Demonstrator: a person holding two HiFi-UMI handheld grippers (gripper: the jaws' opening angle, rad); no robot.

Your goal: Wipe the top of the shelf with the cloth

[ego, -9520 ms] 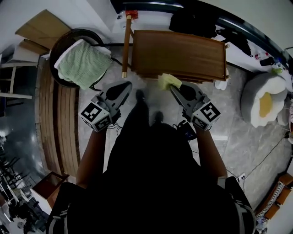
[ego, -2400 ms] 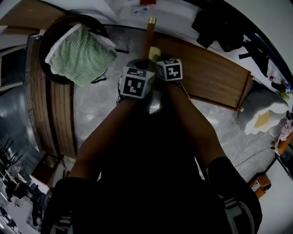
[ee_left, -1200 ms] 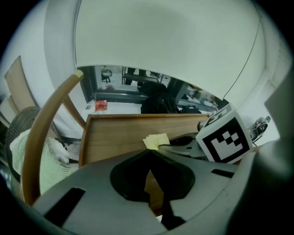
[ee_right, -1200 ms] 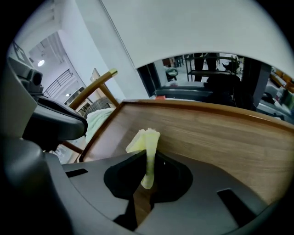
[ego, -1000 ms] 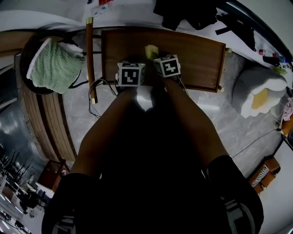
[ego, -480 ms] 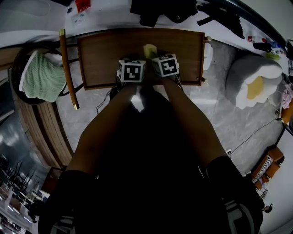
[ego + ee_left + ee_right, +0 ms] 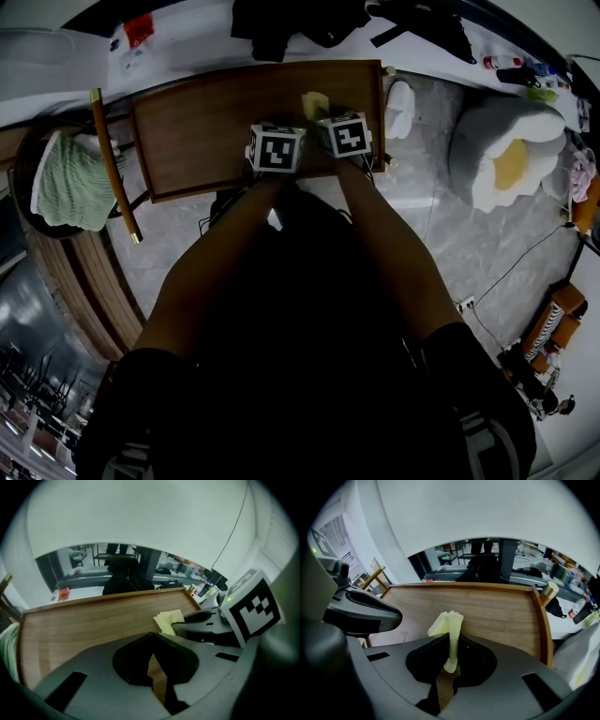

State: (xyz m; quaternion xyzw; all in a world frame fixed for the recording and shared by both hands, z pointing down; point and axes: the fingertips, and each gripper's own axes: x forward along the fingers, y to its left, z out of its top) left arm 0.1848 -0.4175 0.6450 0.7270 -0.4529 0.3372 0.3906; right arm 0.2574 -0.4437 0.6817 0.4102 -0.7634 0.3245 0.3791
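Cloth work is under way: a pale yellow cloth point(image 7: 449, 620) is pinched upright between the jaws of the right gripper point(image 7: 453, 635), its free end sticking out past the tips and, as seen from the left gripper view, laid against the brown wooden shelf top point(image 7: 202, 122). In the head view the cloth is placed on the right part of the top, near the far edge and not far from the raised rim point(image 7: 540, 620) at the right end. The left gripper point(image 7: 153, 633) is held just beside the right one over the near edge; its jaws are pressed together at the tips with nothing between them, so no part in the wiping is taken by it. No dust, stain or wet streak can be made out on the wood, so wiped and unwiped areas cannot be told apart. Judged from where the cloth lies, the right part is being covered, while the long stretch to the left, bare in every view, is probably still to be passed over. A green towel point(image 7: 61, 183) and a white floor cushion point(image 7: 506, 155) lie well apart from the shelf.
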